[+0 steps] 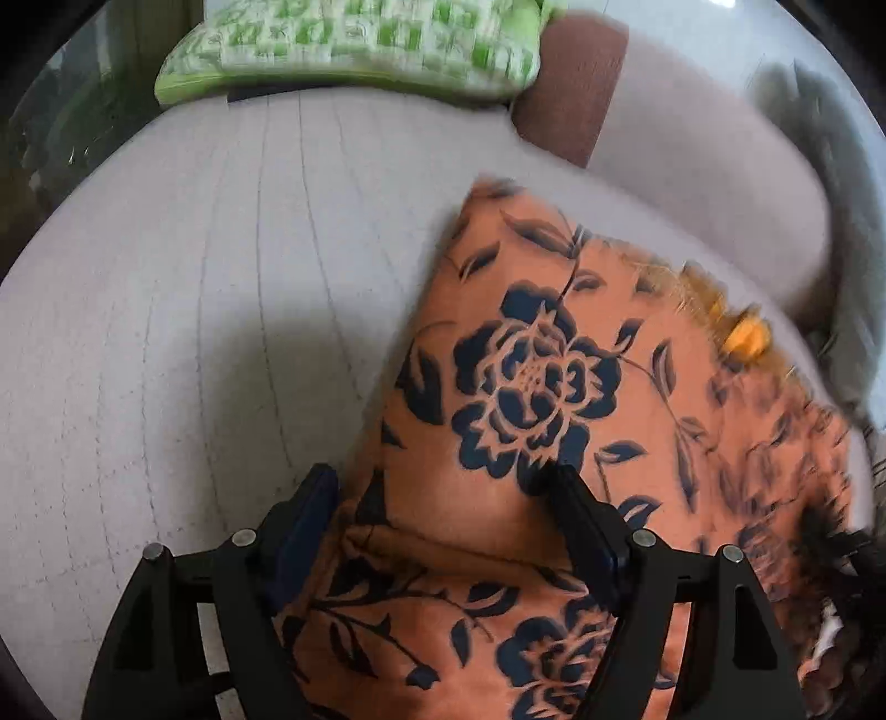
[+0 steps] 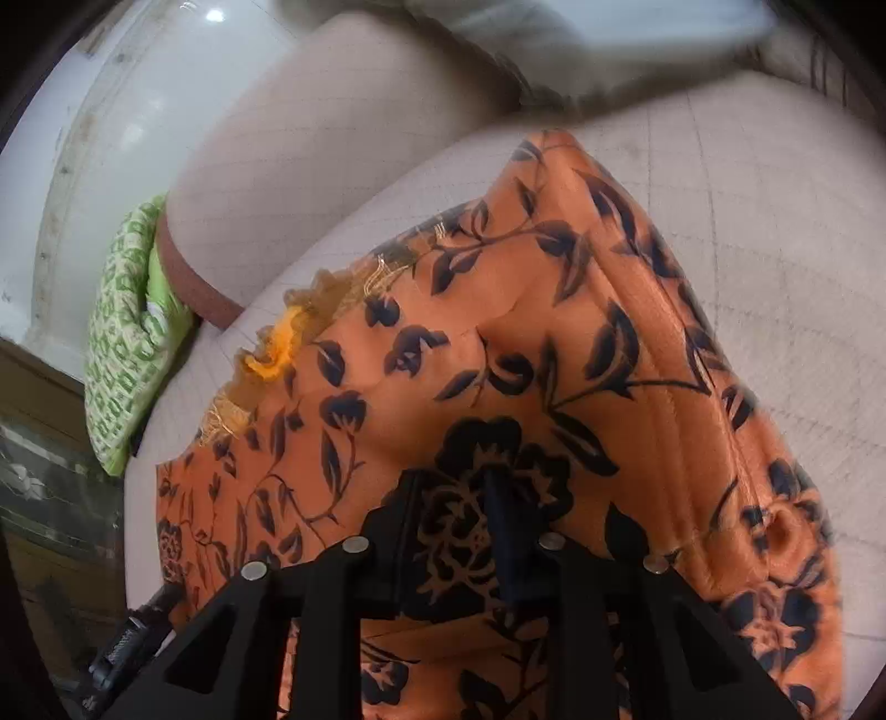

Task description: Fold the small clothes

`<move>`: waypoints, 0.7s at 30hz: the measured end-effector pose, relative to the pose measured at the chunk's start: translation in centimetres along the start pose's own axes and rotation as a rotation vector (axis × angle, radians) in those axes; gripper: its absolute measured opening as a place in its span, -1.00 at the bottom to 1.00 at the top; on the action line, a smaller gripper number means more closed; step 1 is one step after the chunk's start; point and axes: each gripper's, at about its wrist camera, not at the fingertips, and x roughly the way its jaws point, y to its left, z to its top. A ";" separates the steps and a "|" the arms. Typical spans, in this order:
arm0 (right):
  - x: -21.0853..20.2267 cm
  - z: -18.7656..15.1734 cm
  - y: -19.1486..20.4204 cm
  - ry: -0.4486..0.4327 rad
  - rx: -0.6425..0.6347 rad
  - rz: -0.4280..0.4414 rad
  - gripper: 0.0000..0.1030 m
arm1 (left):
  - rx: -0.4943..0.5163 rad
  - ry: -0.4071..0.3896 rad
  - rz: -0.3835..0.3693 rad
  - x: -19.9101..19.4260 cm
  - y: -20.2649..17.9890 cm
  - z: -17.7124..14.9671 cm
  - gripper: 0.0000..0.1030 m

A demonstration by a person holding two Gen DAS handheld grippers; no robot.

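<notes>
Lying across a pale quilted sofa seat [image 1: 183, 343], the orange garment [image 1: 531, 387] with its dark blue flower print fills the lower right of the left wrist view and most of the centre and lower part of the right wrist view. A frayed yellow trim [image 2: 277, 349] runs along one edge of it, at the left of the right wrist view.

The left gripper [image 1: 443, 487] hovers over the cloth with its fingers [image 1: 315, 498] spread wide apart; the left-hand one lies at the garment's edge, the other over the print, and no fold is pinched between them. The right gripper [image 2: 448, 487] has its fingers close together with a ridge of the orange cloth rising between them; whether the pads actually press on it cannot be told from here.

A green and white patterned cushion [image 1: 354, 44] sits at the top of the left wrist view, beside a brown end panel [image 1: 570, 83] of the sofa. Its pattern may be lettering, but blur leaves nothing readable
</notes>
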 end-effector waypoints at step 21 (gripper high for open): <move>-10.8 -5.3 6.3 -0.139 -0.398 0.129 -0.44 | 0.130 -0.243 0.018 -12.2 0.1 -5.0 0.63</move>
